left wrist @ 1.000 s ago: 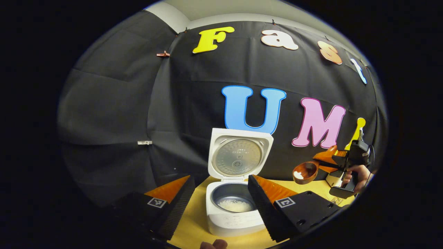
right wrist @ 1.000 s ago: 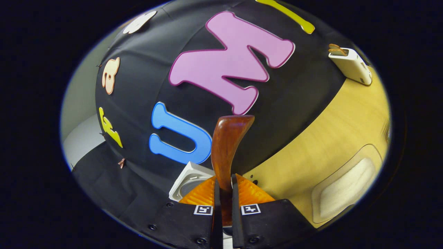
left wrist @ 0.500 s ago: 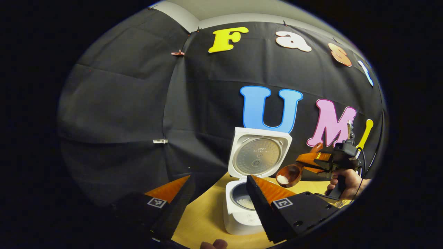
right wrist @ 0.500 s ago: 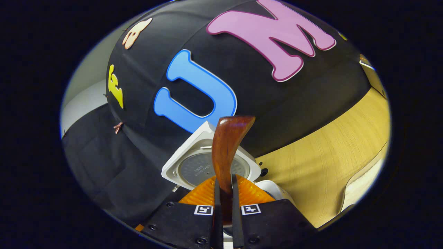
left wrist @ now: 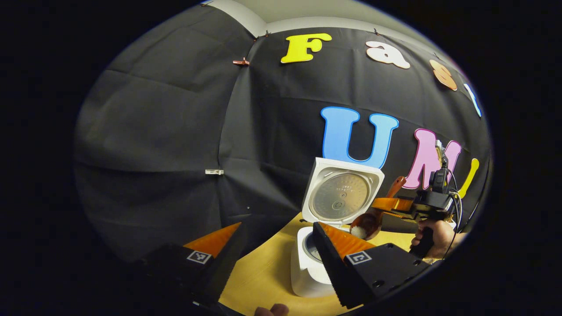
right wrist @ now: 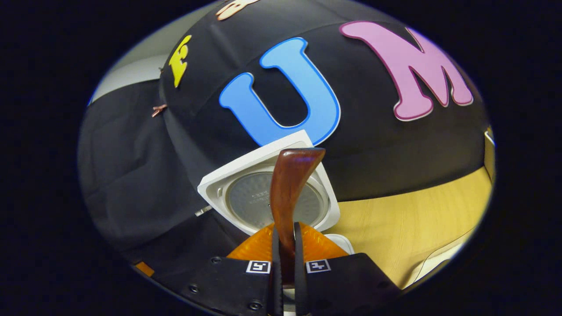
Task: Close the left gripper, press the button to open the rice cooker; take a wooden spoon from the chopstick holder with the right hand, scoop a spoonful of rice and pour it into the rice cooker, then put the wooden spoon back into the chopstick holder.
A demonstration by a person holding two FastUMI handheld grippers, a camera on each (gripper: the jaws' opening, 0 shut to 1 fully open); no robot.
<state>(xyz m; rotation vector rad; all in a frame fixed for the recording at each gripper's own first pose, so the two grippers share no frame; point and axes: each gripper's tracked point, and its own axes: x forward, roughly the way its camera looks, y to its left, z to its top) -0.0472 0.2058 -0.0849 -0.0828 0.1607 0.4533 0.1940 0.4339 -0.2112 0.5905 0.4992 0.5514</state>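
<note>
The right gripper (right wrist: 284, 245) fingers clamp the spoon (right wrist: 287, 193), its rice-filled bowl beside the open cooker (left wrist: 338, 197); the left gripper (left wrist: 276, 259) fingers gape.

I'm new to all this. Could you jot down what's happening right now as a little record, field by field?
Rice cooker: on the wooden table, lid raised
Wooden spoon: holds white rice, bowl beside the raised lid
Right gripper: shut on the spoon's handle
Left gripper: open, holding nothing
Hand: grips the right gripper's handle
Stage: rice scooped, not yet poured
</note>
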